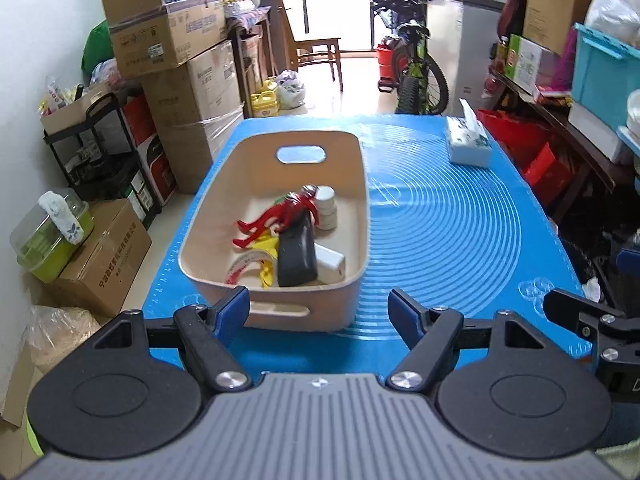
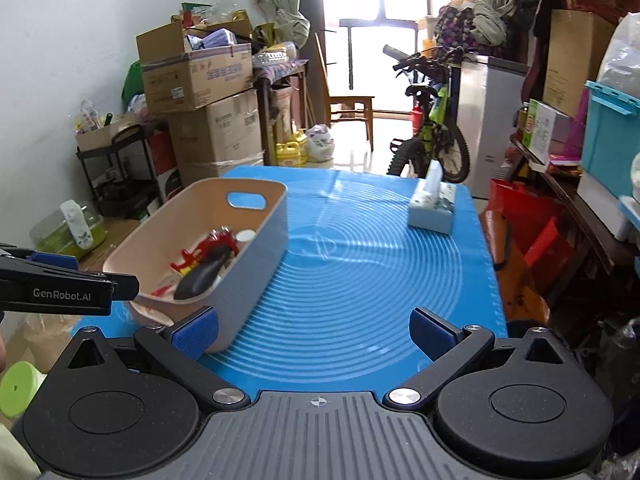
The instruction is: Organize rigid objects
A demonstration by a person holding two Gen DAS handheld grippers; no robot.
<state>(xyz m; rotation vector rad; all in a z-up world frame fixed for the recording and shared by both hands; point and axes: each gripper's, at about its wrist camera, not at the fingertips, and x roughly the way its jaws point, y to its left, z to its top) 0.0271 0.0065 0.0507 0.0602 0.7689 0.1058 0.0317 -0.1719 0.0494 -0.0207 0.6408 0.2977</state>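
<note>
From the left wrist: the left gripper [image 1: 318, 304] hangs with its tongs wide and nothing between them, right at the near edge of the blue mat [image 1: 460, 232]. The beige bin [image 1: 352, 216] sits along the mat's left edge, near handle facing the camera. Everything rigid looks gathered inside it: a red figure [image 1: 276, 216], a black case [image 1: 296, 258], a white block [image 1: 330, 266] and stacked white rounds [image 1: 325, 208]. A tissue box [image 1: 468, 142] stands alone at the far right corner. The right gripper [image 1: 592, 320] pokes in from the right edge.

From the right wrist: its own tongs [image 2: 314, 330] are wide and empty too, over bare mat at the near edge. The bin's near corner sits just beside the left finger, so any reach leftward could clip its wall. Sorting looks about finished, I'd say.
</note>
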